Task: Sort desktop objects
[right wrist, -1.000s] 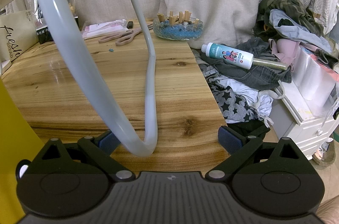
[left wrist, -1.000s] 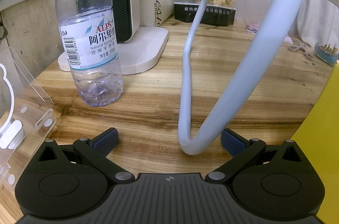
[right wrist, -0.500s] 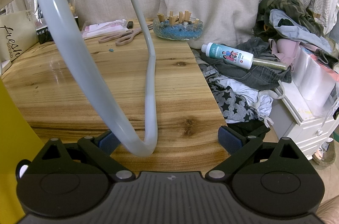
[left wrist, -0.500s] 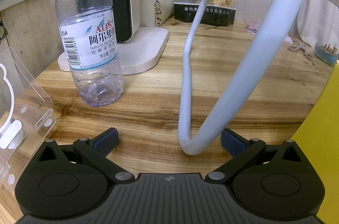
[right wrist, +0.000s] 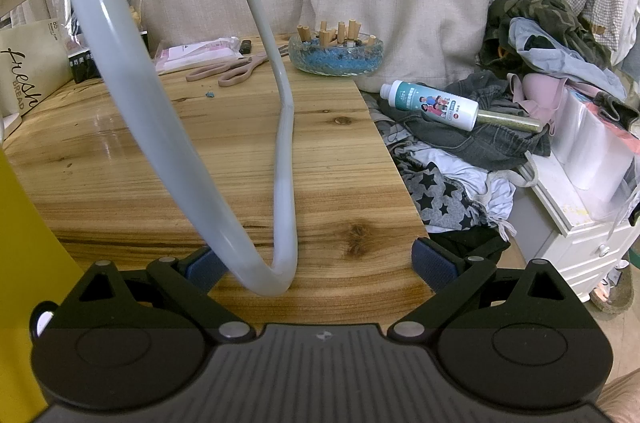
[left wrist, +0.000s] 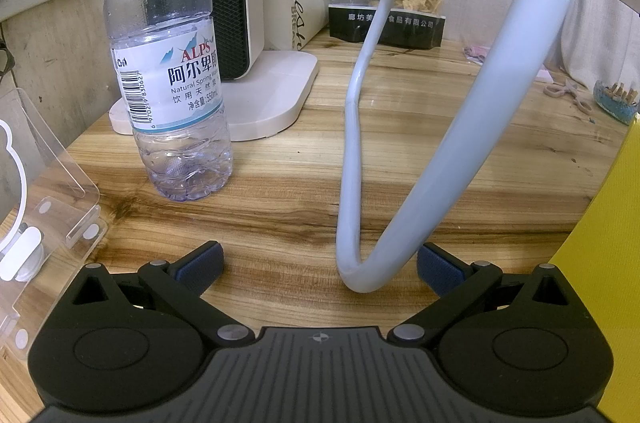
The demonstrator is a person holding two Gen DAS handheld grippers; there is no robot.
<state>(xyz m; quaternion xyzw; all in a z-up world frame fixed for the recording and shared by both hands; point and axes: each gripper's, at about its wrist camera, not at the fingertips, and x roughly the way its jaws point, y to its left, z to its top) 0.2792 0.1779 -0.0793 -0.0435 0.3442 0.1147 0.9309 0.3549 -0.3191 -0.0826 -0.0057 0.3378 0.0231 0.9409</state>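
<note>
Both hand-held grippers (left wrist: pixel 320 259) (right wrist: pixel 316 261) open, empty; bottle (left wrist: pixel 172 63) upright.

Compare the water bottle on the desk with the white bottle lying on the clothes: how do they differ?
The water bottle stands upright on the desk; the white bottle lies on its side on the clothes, off the desk. The water bottle is clear, with only a little water at the bottom; the white bottle is opaque, so its fill cannot be told. The water bottle's label is white and blue, the white bottle's teal. Both are untouched.
</note>
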